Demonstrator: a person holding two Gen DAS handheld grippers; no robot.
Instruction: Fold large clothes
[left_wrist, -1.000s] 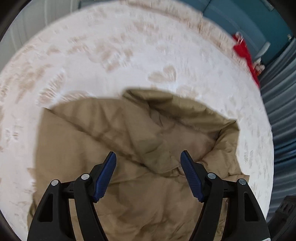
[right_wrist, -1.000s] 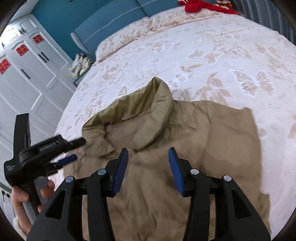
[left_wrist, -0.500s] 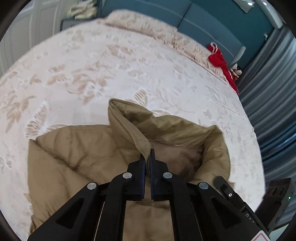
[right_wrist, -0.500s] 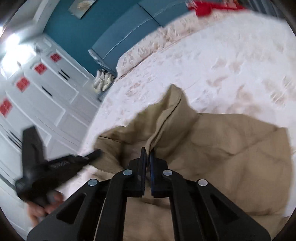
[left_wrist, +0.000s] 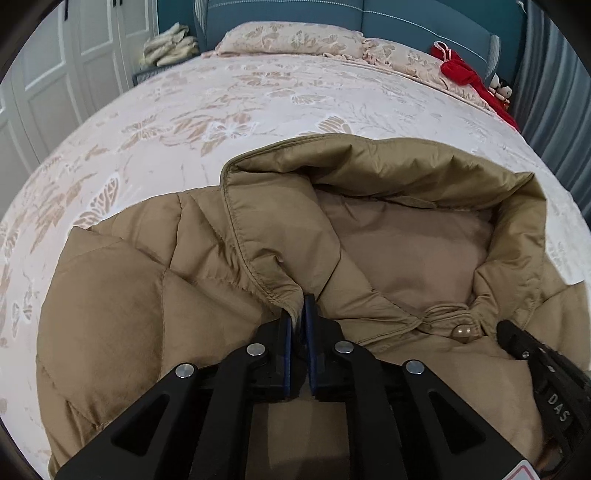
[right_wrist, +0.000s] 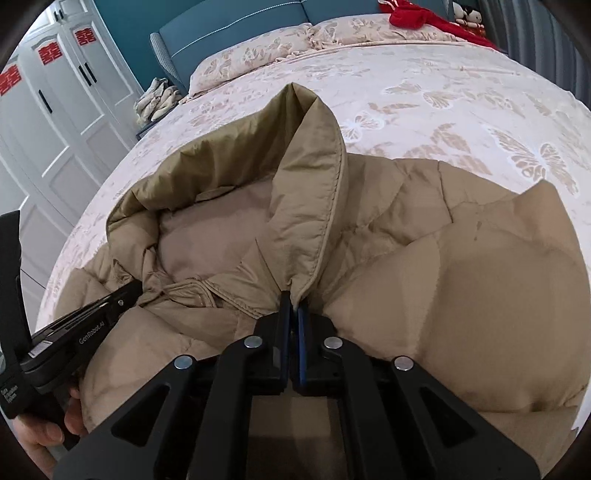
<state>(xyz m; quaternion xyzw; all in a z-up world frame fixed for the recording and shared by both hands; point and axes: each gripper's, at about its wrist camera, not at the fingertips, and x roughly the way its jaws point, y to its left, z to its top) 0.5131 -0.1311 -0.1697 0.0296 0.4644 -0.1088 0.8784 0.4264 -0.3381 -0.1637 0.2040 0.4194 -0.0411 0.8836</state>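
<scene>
Your left gripper (left_wrist: 300, 314) is clamped on the jacket (left_wrist: 155, 302) at the base of the collar (left_wrist: 258, 229), its jaws having just eased a little while a fold of fabric sits pinched between the pads. Your right gripper (right_wrist: 291, 308) is fully closed on the opposite collar (right_wrist: 314, 192) base. The jacket lies front-up on the bed (left_wrist: 221, 96), near the foot edge closest to you, collar standing up and neck opening gaping between the two grips. Judge this step as squaring the garment by the collar before any fold. Confirm that each grip takes the stitched collar edge together with the padded layer beneath it; a grip on the thin outer shell alone is likely to slip when you pull. Raise both grippers together and keep them level with each other, so that the shoulders hang evenly. Draw the two grips apart only until the neckline is taut. Keep the snap (left_wrist: 461, 331) side flat, and avoid twisting either wrist. Lay the body (right_wrist: 461, 277) down smooth, with no padding bunched under it.
</scene>
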